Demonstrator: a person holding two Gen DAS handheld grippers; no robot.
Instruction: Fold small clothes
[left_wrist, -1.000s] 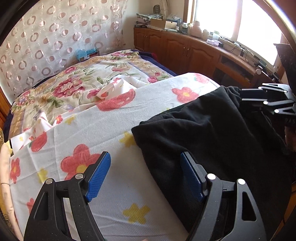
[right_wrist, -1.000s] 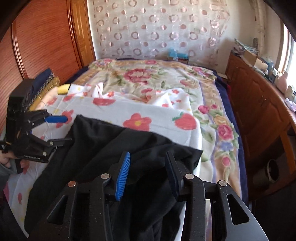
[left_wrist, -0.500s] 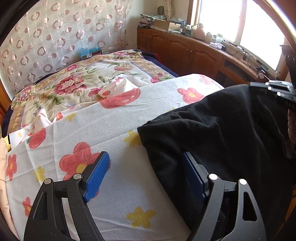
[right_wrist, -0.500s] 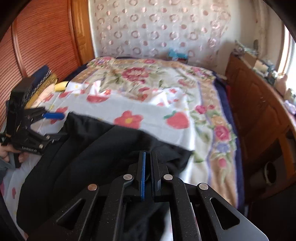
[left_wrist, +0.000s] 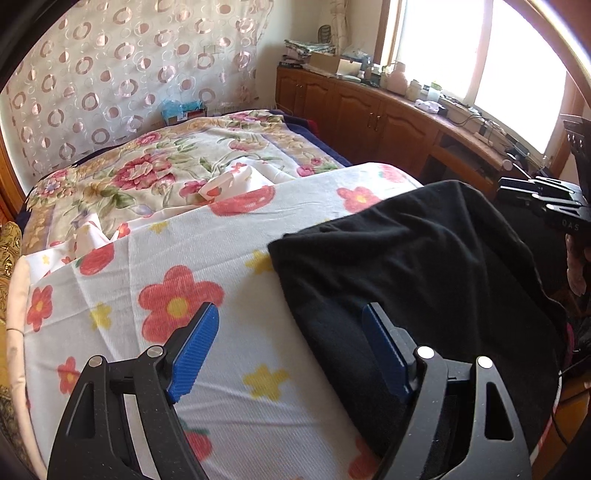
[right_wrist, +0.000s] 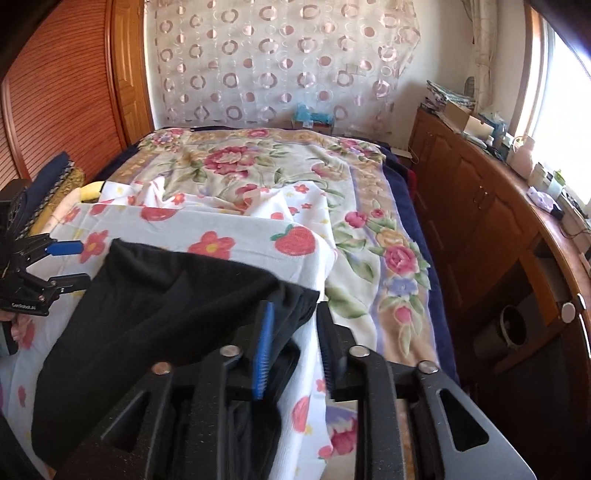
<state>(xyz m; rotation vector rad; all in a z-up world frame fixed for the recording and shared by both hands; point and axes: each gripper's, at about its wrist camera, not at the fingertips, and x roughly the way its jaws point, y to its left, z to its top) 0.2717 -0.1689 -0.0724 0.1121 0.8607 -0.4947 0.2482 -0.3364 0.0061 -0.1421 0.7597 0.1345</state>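
A black garment (left_wrist: 417, 266) lies on a white flowered cloth (left_wrist: 192, 280) on the bed. My left gripper (left_wrist: 291, 350) is open, its right finger over the garment's near left edge, its left finger over the cloth. In the right wrist view the garment (right_wrist: 155, 306) is spread to the left, and my right gripper (right_wrist: 295, 350) is open with a narrow gap, the garment's right corner against its left pad. The left gripper (right_wrist: 70, 264) shows open at the garment's far left corner. The right gripper (left_wrist: 535, 195) shows at the right edge.
A floral bedspread (right_wrist: 258, 173) covers the far bed. Wooden cabinets (right_wrist: 480, 206) with clutter run along the right under a window. A wooden wardrobe (right_wrist: 62, 96) stands left. A patterned curtain (left_wrist: 122, 74) hangs behind the bed. Folded items (right_wrist: 62, 177) lie at the bed's left.
My right gripper shut on the garment's right corner half a second ago and has now opened a little. The garment's corner has dropped back. My left gripper stayed open in place.
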